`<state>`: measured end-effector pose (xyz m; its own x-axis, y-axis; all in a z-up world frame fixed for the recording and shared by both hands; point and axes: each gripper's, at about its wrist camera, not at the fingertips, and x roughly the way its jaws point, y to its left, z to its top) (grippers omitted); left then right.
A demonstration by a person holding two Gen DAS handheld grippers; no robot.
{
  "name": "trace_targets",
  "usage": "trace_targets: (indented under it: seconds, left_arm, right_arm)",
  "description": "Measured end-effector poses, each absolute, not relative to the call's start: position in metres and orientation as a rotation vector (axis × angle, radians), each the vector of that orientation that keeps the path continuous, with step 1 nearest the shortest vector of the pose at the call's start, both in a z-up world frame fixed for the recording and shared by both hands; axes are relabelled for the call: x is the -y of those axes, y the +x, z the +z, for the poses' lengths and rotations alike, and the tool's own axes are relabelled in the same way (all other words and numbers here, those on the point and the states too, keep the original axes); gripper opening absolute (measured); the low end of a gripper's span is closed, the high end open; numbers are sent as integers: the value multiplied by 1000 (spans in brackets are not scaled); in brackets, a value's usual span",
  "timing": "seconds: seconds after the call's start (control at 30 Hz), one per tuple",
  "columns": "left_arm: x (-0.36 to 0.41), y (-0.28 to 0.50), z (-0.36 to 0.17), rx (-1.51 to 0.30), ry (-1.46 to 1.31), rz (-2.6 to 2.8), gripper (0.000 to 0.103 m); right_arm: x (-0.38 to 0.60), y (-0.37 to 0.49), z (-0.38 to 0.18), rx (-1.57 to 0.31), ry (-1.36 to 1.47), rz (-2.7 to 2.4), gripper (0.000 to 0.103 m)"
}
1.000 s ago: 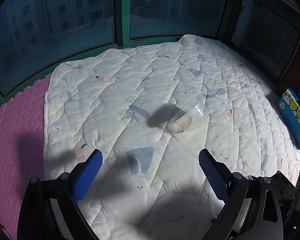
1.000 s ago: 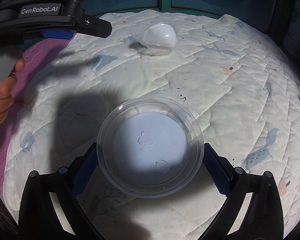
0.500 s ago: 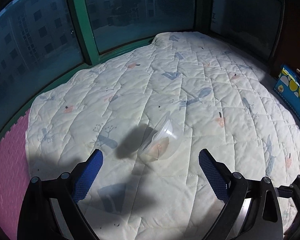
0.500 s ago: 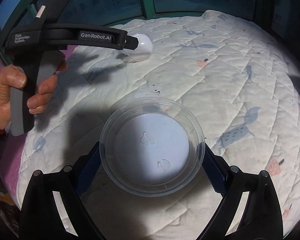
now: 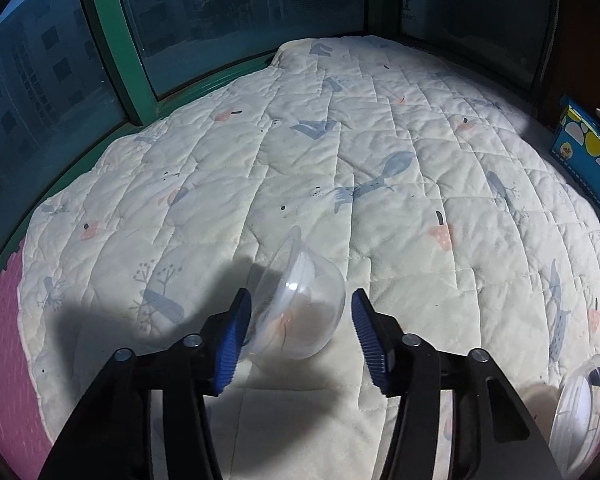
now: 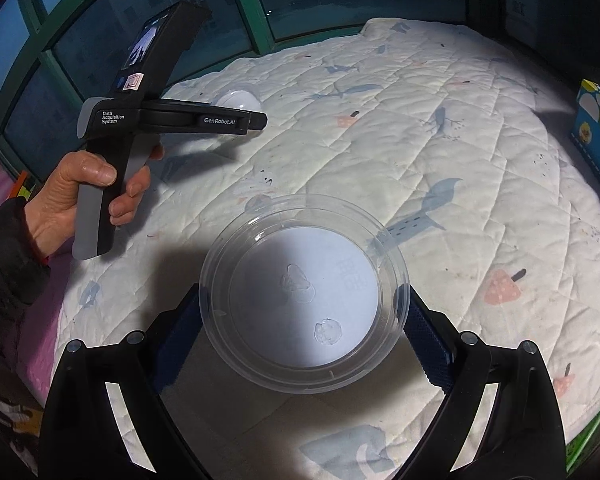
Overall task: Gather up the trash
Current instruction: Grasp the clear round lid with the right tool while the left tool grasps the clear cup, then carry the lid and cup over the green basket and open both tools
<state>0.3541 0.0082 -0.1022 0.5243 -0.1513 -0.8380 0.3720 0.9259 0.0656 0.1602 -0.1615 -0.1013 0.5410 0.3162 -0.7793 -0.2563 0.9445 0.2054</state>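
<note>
Clear plastic cup [image 5: 300,308] lies tipped on quilt [image 5: 380,160], lower centre of left wrist view, mouth toward upper left. Left gripper [image 5: 300,332] straddles it, jaws closing, left pad just beside rim, right pad apart. Right gripper [image 6: 304,332] jaws clamp wide clear bowl [image 6: 304,296].

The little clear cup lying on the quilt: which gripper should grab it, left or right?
Left. The left gripper already has the little clear cup between its closing jaws, though one pad is not on it yet. The right gripper is busy holding the big clear bowl.
</note>
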Motion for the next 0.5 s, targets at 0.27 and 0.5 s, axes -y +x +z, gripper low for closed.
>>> trace_targets:
  seconds: [0.27,0.5]
  left_arm:
    - [-11,331,-89,-959,190,-329,24]
    - [2,284,-65,-928,142,-391,24]
  right_arm:
    - [180,144,-99,-928,125,323,92]
    - [200,120,-93,-905,148,299,92]
